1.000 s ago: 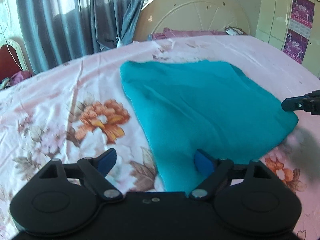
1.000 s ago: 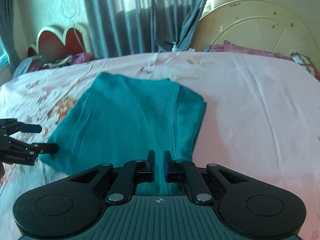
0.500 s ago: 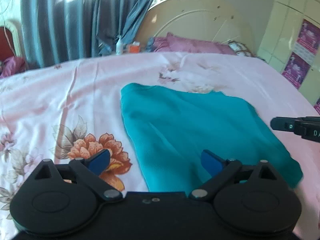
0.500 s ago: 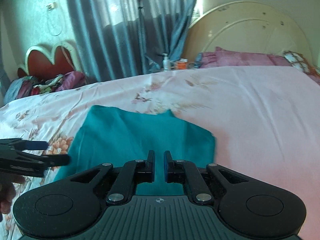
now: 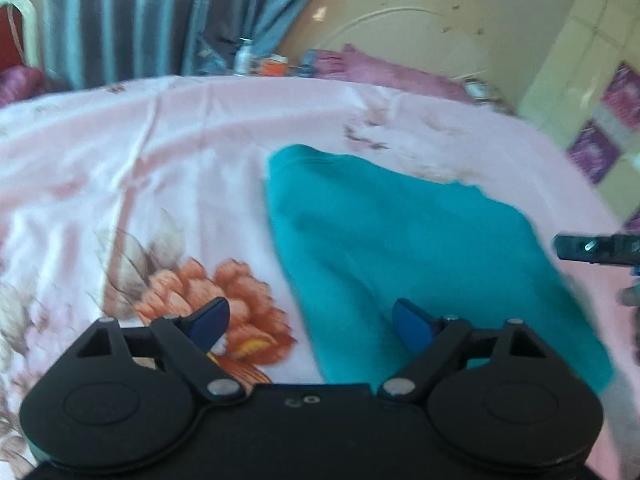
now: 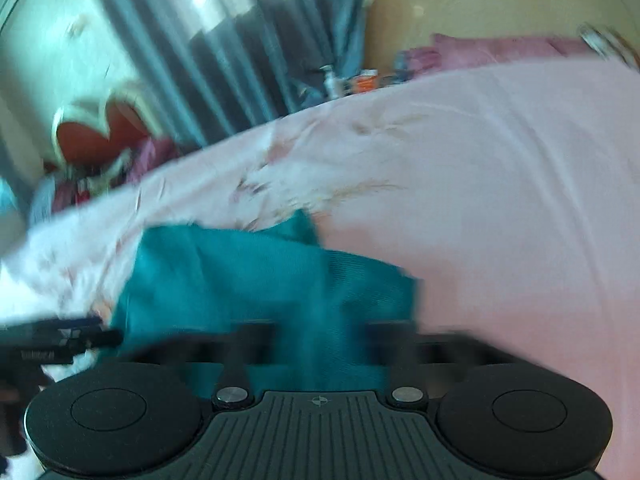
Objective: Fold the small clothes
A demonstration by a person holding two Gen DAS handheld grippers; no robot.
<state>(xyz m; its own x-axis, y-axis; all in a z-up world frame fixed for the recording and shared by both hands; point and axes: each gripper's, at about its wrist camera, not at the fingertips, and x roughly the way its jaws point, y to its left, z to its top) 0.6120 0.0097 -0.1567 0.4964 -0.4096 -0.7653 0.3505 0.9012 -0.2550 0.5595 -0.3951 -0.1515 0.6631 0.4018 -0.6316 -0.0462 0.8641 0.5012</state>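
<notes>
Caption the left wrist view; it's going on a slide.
Left claw, closing but empty, hovers above the teal garment on the floral bedsheet.

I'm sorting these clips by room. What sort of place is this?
Most likely a home bedroom. A teal garment lies on a bed with a pink floral sheet, backed by a rounded cream headboard with pink pillows. Grey-blue curtains hang behind.

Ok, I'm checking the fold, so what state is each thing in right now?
Teal garment: folded, lying flat on the bed sheet, not gripped.
Left gripper: jaws closing but wide apart, pads clear of the cloth.
Right gripper: jaws opening, garment edge between them, blurred.
Curtains: drawn.
</notes>
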